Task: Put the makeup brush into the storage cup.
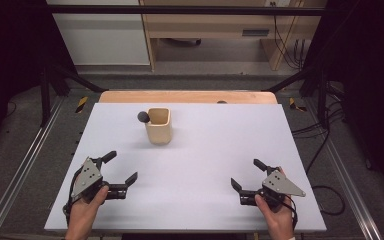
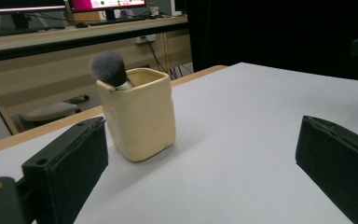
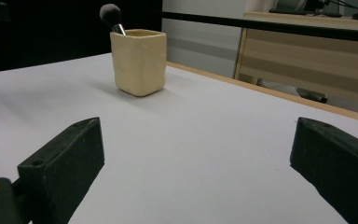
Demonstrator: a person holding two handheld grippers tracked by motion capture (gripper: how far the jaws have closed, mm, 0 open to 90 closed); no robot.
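Cream ceramic cup (image 1: 159, 126) — stood upright at the far middle of the white table (image 1: 195, 165), a dark-headed makeup brush (image 1: 143, 117) leaning out at its left rim. Left gripper (image 1: 121, 168) and right gripper (image 1: 244, 174) — both at the near edge, jaws spread wide, holding nothing, well apart from the cup.

We see a white table (image 1: 190, 200) on a grey floor (image 1: 25, 150), a wooden desk (image 1: 215, 25) behind it, and dark curtains (image 1: 10, 50) at both sides.
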